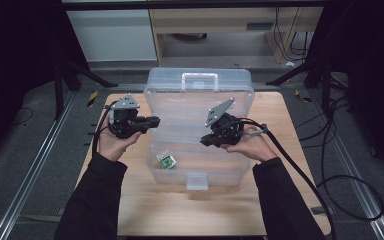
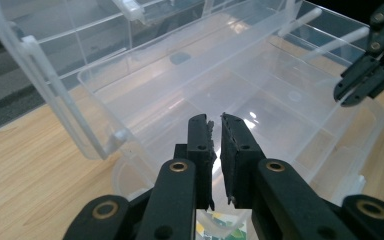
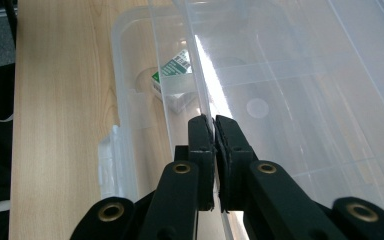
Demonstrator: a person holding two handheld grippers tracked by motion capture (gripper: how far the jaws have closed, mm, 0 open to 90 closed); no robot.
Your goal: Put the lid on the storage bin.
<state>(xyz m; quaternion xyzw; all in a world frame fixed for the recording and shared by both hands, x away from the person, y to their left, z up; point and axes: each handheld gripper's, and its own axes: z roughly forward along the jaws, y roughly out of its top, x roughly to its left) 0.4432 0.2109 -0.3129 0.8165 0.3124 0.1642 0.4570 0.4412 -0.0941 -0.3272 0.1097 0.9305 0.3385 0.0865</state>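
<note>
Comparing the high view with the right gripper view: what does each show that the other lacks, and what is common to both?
High view alone: the box's raised lid with its handle, both hands, the left gripper at the box's left side, the table's full outline and the floor around it.

Right gripper view alone: the right gripper close up, its jaws closed on a thin clear wall of the box.

Shared: the clear box, the small green and white carton inside it, and the wooden tabletop.
</note>
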